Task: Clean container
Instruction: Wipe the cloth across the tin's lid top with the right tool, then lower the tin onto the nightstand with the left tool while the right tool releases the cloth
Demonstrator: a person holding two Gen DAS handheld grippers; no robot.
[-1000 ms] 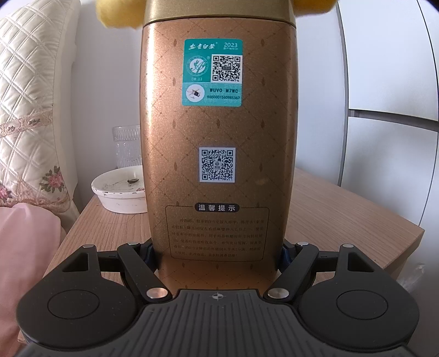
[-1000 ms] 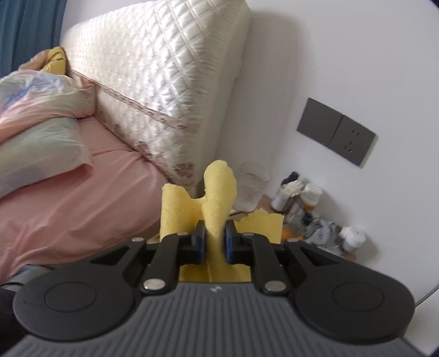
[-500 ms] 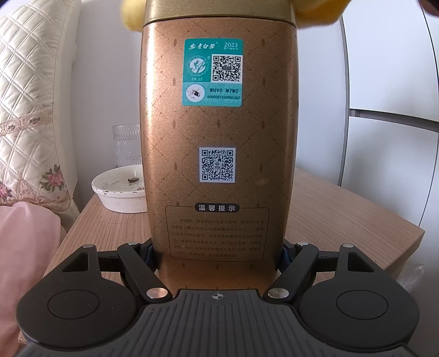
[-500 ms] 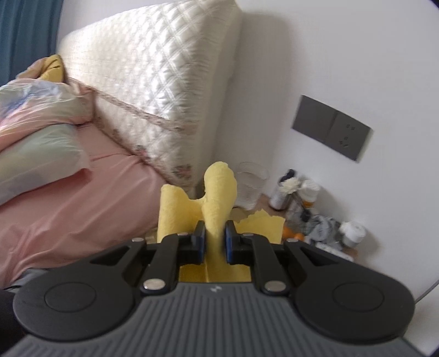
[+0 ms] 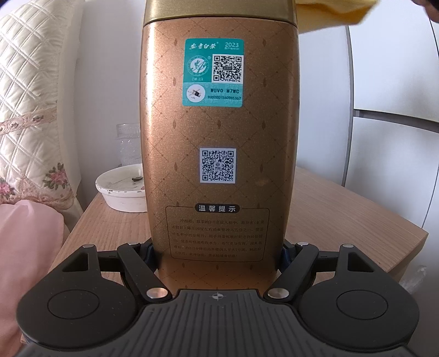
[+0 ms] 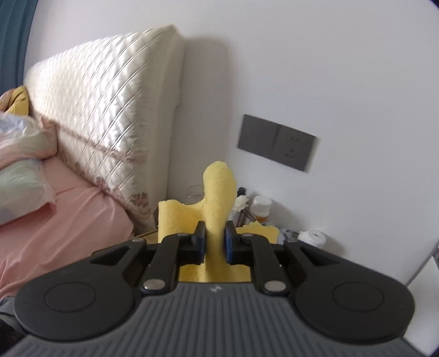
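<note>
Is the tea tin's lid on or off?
On: the tea tin shows its gold lid seated flush above the body, seam closed.

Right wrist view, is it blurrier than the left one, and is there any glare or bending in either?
Right wrist view: headboard and wall socket are smeared by motion blur, while the right tool and its yellow cloth stay crisp. Left wrist view: sharp, the gold tin label is readable with no harsh glare, and fisheye bends the cabinet lines at right.
</note>
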